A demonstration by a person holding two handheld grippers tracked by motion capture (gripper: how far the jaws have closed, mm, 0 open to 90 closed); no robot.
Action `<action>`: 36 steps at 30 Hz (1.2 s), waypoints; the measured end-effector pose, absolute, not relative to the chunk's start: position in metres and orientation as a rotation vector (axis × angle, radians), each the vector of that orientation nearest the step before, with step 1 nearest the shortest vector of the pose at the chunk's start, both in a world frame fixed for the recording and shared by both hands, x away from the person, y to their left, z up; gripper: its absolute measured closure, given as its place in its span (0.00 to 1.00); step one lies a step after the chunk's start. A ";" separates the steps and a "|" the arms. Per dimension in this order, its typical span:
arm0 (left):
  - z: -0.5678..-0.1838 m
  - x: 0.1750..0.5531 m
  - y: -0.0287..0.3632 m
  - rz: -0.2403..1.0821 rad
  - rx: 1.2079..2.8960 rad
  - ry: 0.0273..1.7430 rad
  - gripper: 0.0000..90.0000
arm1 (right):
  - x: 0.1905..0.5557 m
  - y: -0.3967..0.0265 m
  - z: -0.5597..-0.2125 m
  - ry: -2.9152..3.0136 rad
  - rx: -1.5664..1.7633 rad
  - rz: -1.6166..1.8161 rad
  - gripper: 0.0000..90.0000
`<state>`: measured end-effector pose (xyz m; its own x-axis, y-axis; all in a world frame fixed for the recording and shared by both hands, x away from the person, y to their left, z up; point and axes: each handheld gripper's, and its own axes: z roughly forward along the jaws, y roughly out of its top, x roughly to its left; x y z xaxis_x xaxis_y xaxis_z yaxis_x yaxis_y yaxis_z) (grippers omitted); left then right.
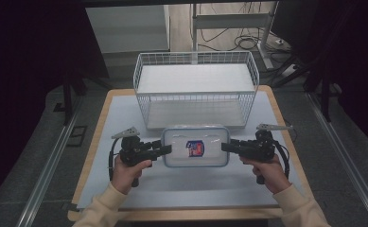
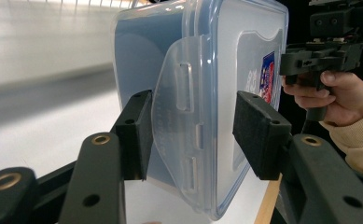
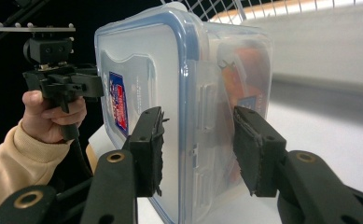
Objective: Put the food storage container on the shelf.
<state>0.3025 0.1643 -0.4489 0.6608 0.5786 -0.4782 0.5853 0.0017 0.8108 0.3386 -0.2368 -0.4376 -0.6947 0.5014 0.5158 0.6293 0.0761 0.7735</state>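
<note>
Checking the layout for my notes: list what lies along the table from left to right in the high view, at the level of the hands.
Left gripper → clear lidded container with its red and blue label → right gripper. The white wire basket stands behind the container.

Cream knitted sleeves with ribbed cuffs come in at the bottom of the high view, one either side. The matt black left gripper (image 1: pixel 166 149) carries a grey three-cornered plate on top, and so does the matt black right gripper (image 1: pixel 226 147). Black cables loop beneath both. In the gripper views, chunky black jaws show brass-ringed screw holes and dark padded faces.
</note>
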 end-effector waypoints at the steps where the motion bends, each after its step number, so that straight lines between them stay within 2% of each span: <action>1: -0.445 0.304 0.165 -0.001 1.653 0.960 0.55 | 0.342 -0.235 -0.428 -2.224 -1.168 -1.712 0.61; 14: -0.398 0.322 0.167 0.069 1.634 0.925 0.55 | 0.362 -0.230 -0.383 -2.265 -1.123 -1.782 0.60; 36: -0.361 0.358 0.170 0.075 1.623 0.910 0.55 | 0.396 -0.226 -0.342 -2.255 -1.136 -1.836 0.60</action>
<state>0.3578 0.1704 -0.3609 0.6907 0.5867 -0.4228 0.5095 0.0201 0.8602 0.3958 -0.2258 -0.3419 -0.7348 0.5142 0.4423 0.5373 0.0432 0.8423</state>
